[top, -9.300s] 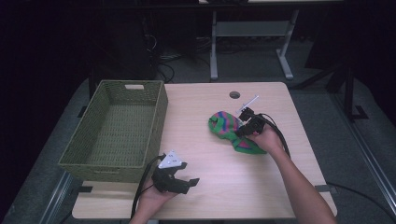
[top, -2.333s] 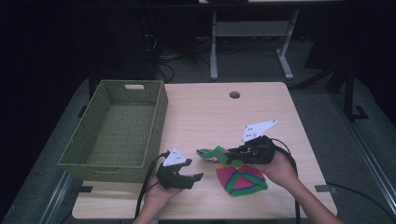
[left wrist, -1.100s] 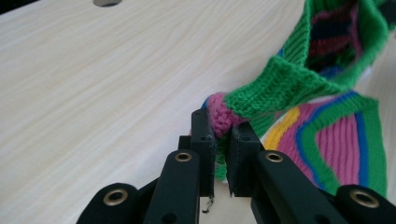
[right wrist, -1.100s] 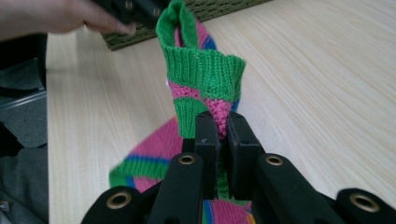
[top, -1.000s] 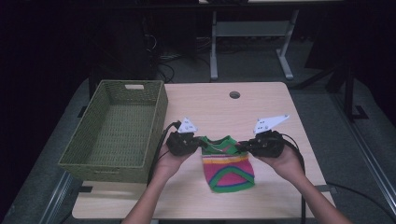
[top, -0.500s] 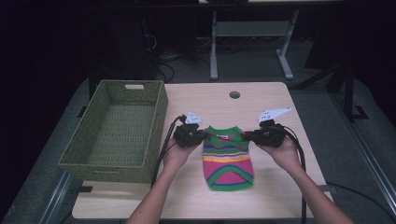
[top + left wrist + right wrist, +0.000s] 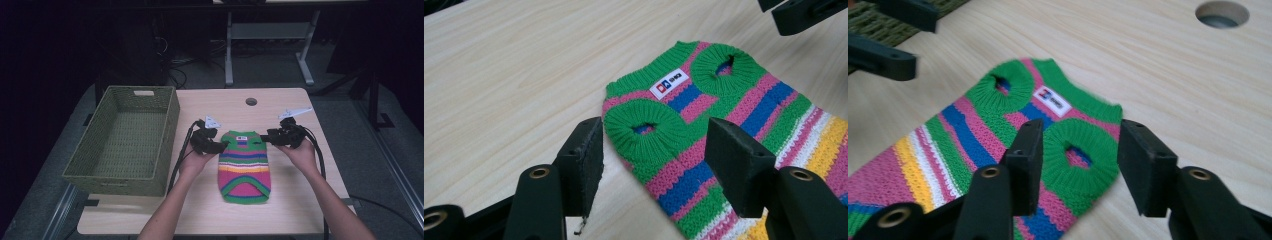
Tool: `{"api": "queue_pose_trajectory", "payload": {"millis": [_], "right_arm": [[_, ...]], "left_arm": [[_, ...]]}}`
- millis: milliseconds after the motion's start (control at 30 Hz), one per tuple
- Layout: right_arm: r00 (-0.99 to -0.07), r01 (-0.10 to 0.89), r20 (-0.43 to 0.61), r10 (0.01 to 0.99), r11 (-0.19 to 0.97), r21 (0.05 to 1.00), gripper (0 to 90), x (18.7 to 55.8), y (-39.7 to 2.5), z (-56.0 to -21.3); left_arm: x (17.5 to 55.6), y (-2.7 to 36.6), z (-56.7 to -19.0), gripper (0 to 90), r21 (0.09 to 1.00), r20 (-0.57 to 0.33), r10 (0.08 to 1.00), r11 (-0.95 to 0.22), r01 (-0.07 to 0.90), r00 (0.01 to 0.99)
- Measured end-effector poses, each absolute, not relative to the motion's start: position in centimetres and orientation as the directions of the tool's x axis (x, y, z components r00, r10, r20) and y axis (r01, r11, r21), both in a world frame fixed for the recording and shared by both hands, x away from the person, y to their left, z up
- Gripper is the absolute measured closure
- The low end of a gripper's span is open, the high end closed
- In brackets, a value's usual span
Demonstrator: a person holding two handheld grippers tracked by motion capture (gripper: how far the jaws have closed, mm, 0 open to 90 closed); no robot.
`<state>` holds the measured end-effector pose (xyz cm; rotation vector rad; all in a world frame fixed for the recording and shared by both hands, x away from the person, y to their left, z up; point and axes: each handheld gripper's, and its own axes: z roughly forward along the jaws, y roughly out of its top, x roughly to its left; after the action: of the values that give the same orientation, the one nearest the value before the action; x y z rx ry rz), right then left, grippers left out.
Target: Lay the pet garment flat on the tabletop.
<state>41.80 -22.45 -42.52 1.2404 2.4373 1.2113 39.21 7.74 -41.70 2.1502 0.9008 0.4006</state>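
A small striped knit sweater (image 7: 244, 165) in green, pink, blue, yellow and white lies flat on the table, collar away from me, with a white label (image 7: 668, 83) at the neck. My left gripper (image 7: 220, 145) is open at its left shoulder, jaws on either side of the green armhole cuff (image 7: 644, 128). At the right shoulder my right gripper (image 7: 264, 139) is open too, its jaws straddling the other green cuff (image 7: 1078, 147). The sweater (image 7: 998, 135) rests on the wood, and neither gripper grips it.
A green woven basket (image 7: 125, 137) with nothing in it stands at the table's left side. A round cable hole (image 7: 251, 101) sits in the wooden tabletop (image 7: 300, 200) beyond the sweater. Cables trail from both grippers toward the front edge.
The sweater has been laid flat and spread out, collar away from me. Both grippers moved slightly forward with it and have opened, letting go of the shoulders.
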Motion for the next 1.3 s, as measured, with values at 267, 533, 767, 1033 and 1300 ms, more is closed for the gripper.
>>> {"api": "queue_pose_trajectory", "payload": {"millis": [267, 533, 767, 1033, 1300], "right_arm": [[-0.654, 0.636, 0.253, 0.713, 0.336, 0.695, 48.2, 41.6, -22.8, -43.4], [-0.676, 0.631, 0.279, 0.682, 0.340, 0.697, 46.1, 41.2, -23.3, -43.8], [-0.674, 0.644, 0.303, 0.674, 0.335, 0.688, 40.8, 41.0, -24.2, -44.1], [-0.678, 0.633, 0.299, 0.671, 0.327, 0.702, 36.8, 40.5, -25.2, -43.9], [-0.681, 0.630, 0.314, 0.662, 0.310, 0.712, 32.8, 39.7, -25.7, -44.3]], "left_arm": [[38.8, 8.7, -42.6, 40.0, 0.739, -0.042, 0.708, -0.452, 0.499, 0.705], [38.6, 9.5, -43.2, 40.4, 0.729, -0.098, 0.702, -0.432, 0.531, 0.706], [38.6, 9.3, -43.4, 37.7, 0.725, -0.132, 0.695, -0.419, 0.547, 0.707], [38.3, 9.4, -43.9, 28.3, 0.722, -0.137, 0.705, -0.410, 0.557, 0.696], [37.7, 9.2, -44.2, 24.4, 0.711, -0.137, 0.700, -0.423, 0.561, 0.701]]}}
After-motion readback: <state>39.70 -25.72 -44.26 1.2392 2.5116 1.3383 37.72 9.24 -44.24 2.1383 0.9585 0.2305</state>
